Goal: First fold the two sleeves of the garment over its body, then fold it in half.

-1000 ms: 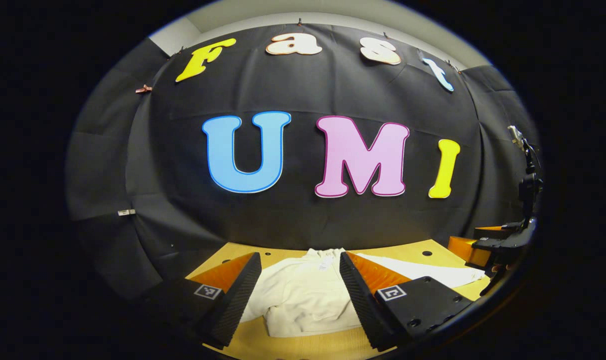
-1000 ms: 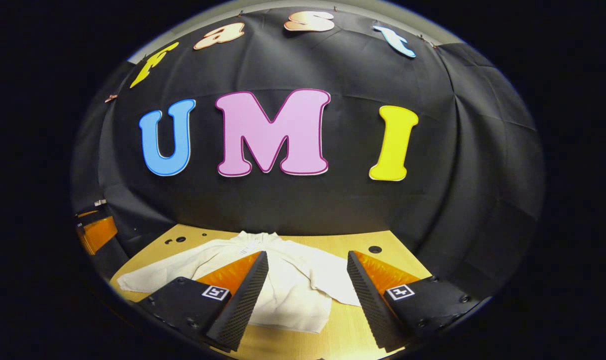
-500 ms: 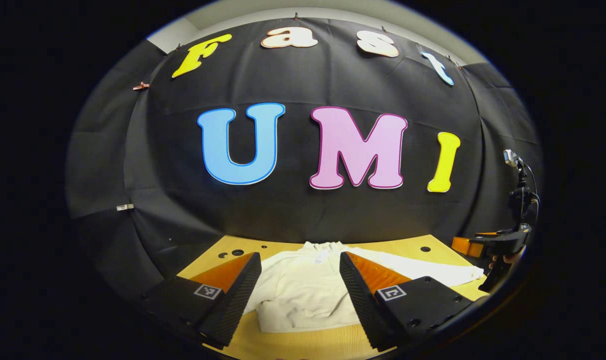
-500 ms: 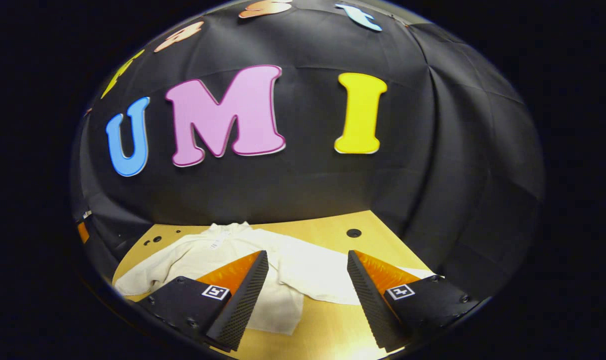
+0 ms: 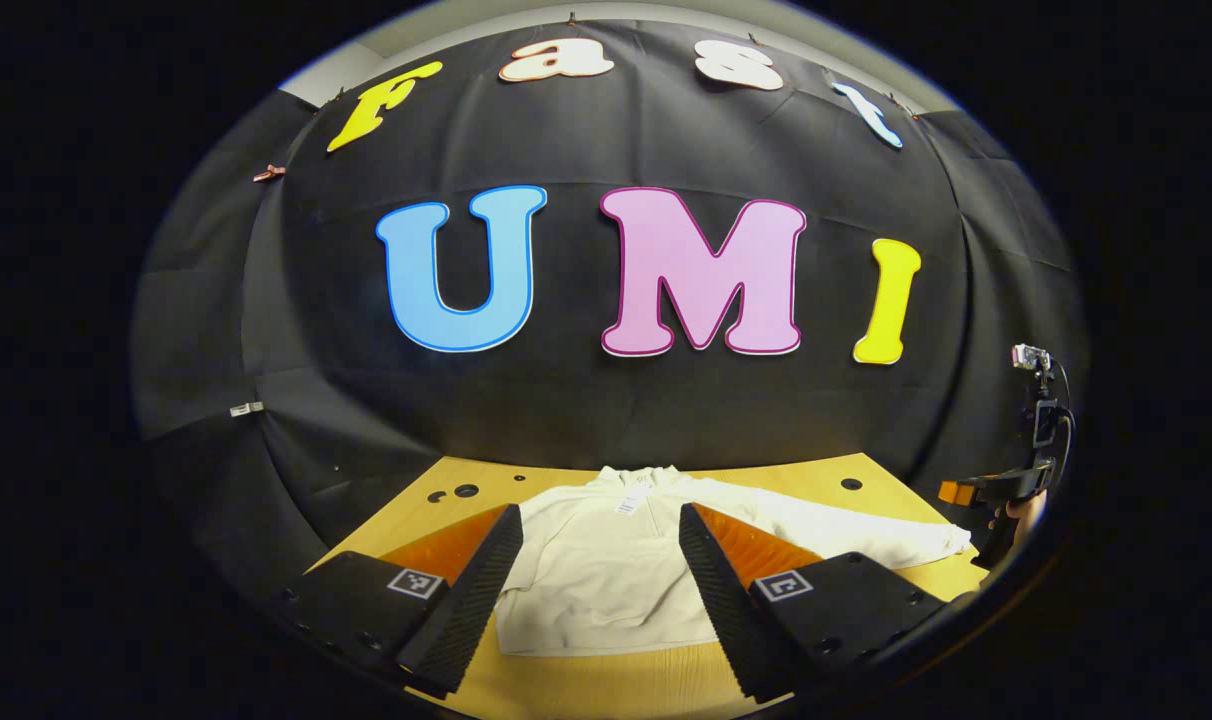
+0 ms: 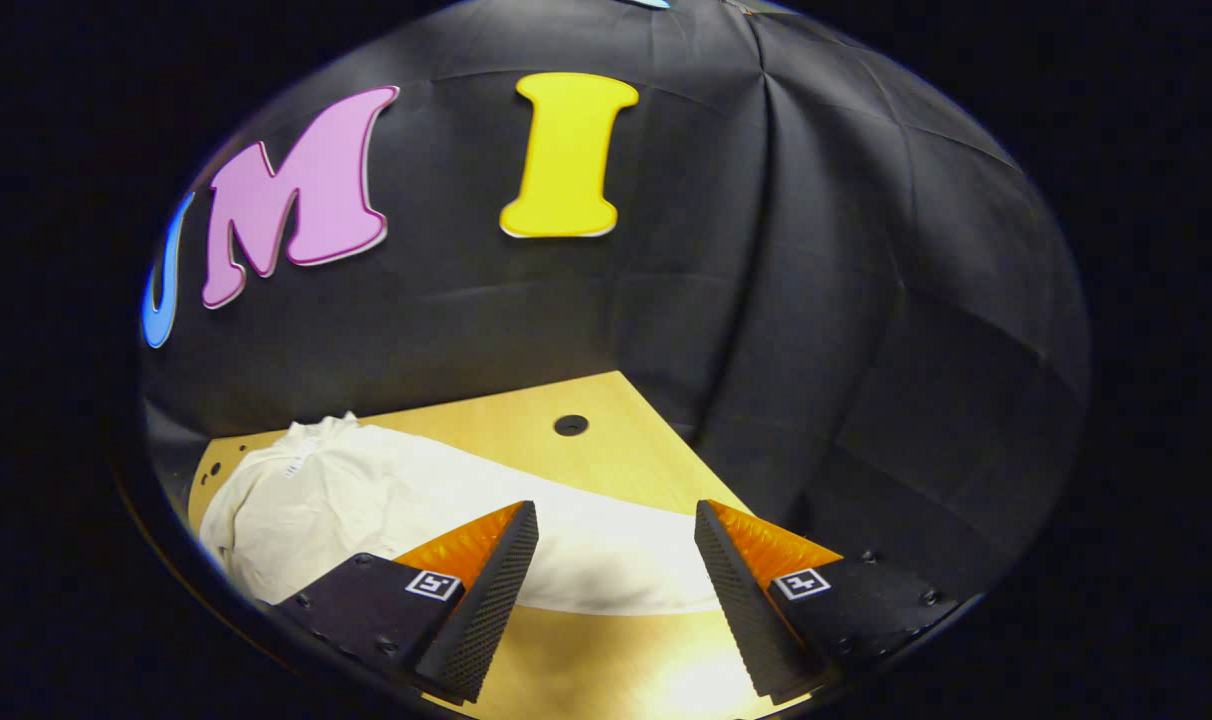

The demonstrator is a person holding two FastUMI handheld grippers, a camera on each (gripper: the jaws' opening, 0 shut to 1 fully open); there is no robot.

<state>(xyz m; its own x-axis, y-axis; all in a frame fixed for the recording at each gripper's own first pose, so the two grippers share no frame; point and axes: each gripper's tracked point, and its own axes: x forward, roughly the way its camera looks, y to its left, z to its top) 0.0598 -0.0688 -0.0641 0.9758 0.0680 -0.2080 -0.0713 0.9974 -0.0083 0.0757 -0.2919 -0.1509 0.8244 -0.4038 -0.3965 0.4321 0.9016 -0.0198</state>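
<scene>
You hold the right gripper (image 6: 614,600) jaws wide over the outstretched sleeve (image 6: 606,555) to pinch it; the left gripper (image 5: 599,590) (also wide, empty) hangs over the garment (image 5: 596,570) body.

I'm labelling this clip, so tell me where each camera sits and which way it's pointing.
Left gripper view: rides the left gripper, faces the white hoodie on the wooden table; right gripper at far right.
Right gripper view: rides the right gripper, faces the outstretched sleeve.
Both share hoodie, table, black wall; both grippers open.
</scene>
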